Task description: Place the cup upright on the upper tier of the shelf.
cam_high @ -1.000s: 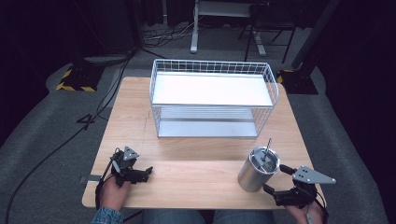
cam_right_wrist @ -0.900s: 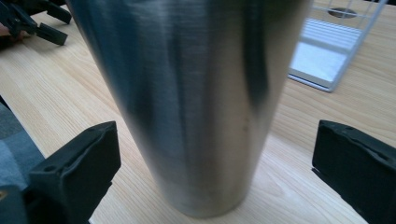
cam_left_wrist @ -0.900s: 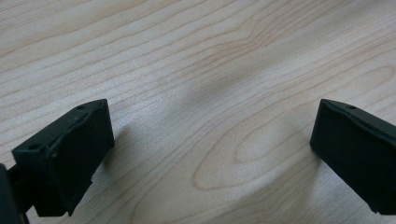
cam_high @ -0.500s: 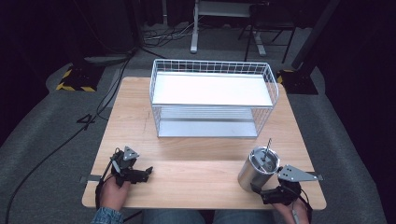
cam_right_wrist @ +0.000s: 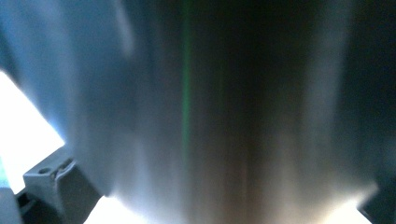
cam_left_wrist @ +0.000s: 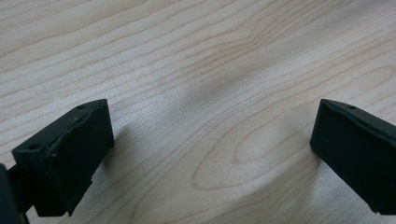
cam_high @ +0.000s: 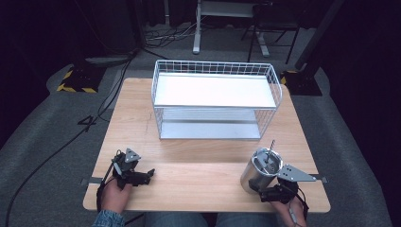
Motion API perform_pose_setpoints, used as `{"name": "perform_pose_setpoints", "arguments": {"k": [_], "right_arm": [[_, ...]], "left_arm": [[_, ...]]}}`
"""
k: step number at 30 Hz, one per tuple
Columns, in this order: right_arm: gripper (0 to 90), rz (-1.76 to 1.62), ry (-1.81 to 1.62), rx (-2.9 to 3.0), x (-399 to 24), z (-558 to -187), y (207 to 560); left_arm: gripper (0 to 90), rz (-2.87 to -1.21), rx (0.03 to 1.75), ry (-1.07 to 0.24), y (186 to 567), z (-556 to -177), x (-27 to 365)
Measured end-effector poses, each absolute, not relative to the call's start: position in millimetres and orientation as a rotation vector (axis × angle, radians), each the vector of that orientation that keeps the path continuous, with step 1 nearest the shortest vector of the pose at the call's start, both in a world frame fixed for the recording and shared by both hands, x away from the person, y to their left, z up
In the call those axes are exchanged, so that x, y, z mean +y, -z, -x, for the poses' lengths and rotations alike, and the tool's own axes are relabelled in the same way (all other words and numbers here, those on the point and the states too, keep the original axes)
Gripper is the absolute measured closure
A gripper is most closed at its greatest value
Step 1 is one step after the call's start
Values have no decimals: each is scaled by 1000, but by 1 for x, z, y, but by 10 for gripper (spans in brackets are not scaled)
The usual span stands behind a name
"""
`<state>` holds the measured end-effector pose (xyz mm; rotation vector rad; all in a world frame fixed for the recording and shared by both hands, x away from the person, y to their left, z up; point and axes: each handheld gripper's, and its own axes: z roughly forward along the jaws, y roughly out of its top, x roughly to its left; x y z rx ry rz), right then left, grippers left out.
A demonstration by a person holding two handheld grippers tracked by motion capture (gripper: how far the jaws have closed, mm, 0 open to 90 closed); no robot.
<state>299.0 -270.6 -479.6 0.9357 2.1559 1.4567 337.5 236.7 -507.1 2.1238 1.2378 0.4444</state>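
shiny steel cup (cam_high: 261,171) (round, smooth)

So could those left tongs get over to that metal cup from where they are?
Probably yes. Bare wood lies between the left tongs and the metal cup, with nothing in the path. But the right tongs are already at the cup's base, so the near side is taken.
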Motion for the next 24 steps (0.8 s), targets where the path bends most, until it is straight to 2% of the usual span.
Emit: {"name": "perform_pose_setpoints", "arguments": {"k": [24], "right_arm": [[36,-940,-1433,2107,-260,-304,479]], "left_arm": [[1,-2124,1237,-444,507,-337,237]]}}
